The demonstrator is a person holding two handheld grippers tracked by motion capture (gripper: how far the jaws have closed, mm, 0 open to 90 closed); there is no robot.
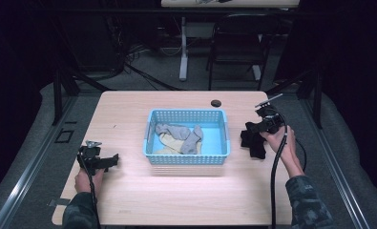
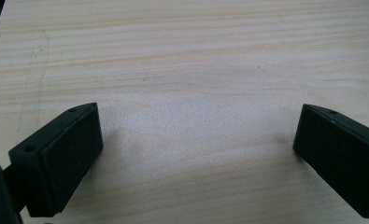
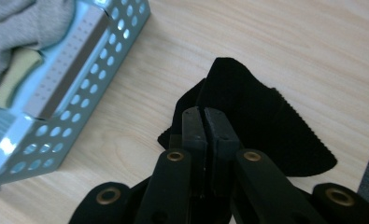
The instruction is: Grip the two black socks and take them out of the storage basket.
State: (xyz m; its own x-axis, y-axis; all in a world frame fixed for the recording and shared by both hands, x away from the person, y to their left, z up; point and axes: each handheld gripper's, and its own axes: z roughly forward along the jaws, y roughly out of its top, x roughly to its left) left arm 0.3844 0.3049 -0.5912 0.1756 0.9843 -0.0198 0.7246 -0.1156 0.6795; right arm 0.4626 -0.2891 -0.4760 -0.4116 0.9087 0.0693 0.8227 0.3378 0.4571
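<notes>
Jaws of right gripper pinch black ribbed fabric sock nr desk's right edge, beside blue perforated plastic basket; left gripper gapes wide w/ nothing between, nr left edge.

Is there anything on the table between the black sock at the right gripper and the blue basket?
Nothing visible. The right gripper, jaws shut, sits over the black sock, and bare tabletop runs from it to the blue basket. Only the basket's own perforated wall must be cleared; grey socks already lie inside.
</notes>
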